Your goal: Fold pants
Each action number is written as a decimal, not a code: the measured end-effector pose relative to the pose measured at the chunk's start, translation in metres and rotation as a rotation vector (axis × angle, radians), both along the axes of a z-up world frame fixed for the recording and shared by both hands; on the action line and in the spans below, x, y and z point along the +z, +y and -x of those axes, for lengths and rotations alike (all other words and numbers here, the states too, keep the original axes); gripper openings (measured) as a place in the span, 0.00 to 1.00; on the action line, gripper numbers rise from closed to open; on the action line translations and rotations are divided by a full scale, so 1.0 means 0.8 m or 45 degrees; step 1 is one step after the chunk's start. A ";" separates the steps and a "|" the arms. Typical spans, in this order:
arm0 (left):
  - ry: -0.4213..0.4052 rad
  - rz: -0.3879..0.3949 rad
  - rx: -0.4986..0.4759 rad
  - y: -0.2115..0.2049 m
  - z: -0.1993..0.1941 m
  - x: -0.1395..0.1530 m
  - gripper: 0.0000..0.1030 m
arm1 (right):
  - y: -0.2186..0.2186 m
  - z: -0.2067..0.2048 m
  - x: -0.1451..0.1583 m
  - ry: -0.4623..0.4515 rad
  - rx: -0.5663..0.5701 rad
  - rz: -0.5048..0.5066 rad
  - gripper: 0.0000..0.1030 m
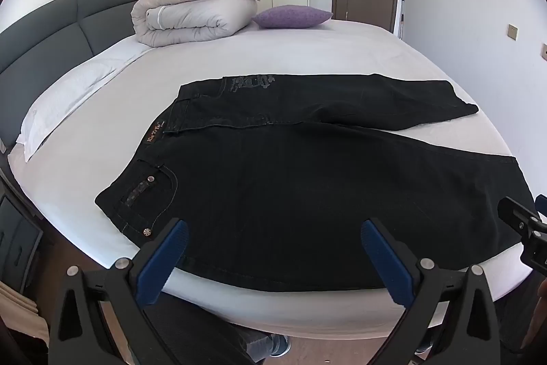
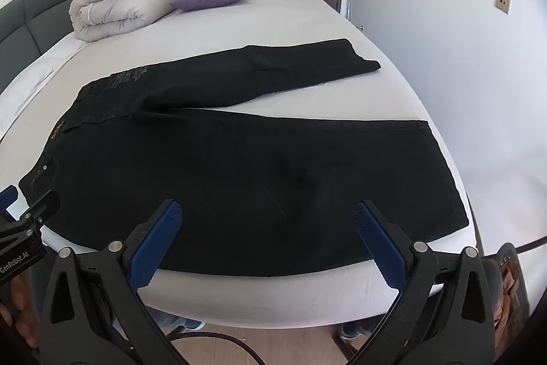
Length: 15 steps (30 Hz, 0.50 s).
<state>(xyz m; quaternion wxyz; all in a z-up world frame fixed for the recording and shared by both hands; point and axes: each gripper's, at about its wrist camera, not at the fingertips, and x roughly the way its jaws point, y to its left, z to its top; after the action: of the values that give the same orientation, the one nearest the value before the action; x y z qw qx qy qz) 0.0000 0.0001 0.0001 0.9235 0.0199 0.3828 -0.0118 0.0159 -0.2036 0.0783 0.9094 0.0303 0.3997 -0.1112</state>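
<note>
One bed [image 1: 307,57] fills your view, its white sheet carrying everything. The black pants [image 1: 307,187] lie flat across its near half, waistband toward nine o'clock, legs running toward three o'clock, the far leg angled away. At eleven o'clock sits a folded duvet [image 1: 191,16], a purple pillow [image 1: 290,16] just beside it. Your left tool [image 1: 273,259] and right tool [image 2: 268,242] hang over the near edge, both spread wide, gripping nothing.

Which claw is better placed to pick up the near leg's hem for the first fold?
The right claw, probably. It hangs open above the near leg of the pants, with the hem on its side. The left claw, also open, faces the waistband end.
</note>
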 end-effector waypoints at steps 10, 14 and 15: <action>0.000 -0.004 0.003 -0.001 0.000 0.000 1.00 | 0.001 0.000 -0.010 0.012 -0.003 0.001 1.00; 0.000 -0.006 0.002 -0.002 0.001 0.001 1.00 | 0.000 0.003 -0.012 0.015 0.000 0.001 1.00; 0.001 -0.005 0.002 -0.002 0.001 0.001 1.00 | -0.001 0.004 -0.015 0.016 0.000 0.000 1.00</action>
<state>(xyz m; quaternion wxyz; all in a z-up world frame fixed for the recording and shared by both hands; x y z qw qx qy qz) -0.0005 -0.0013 0.0006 0.9234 0.0212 0.3832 -0.0103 0.0126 -0.2046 0.0666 0.9068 0.0296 0.4054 -0.1116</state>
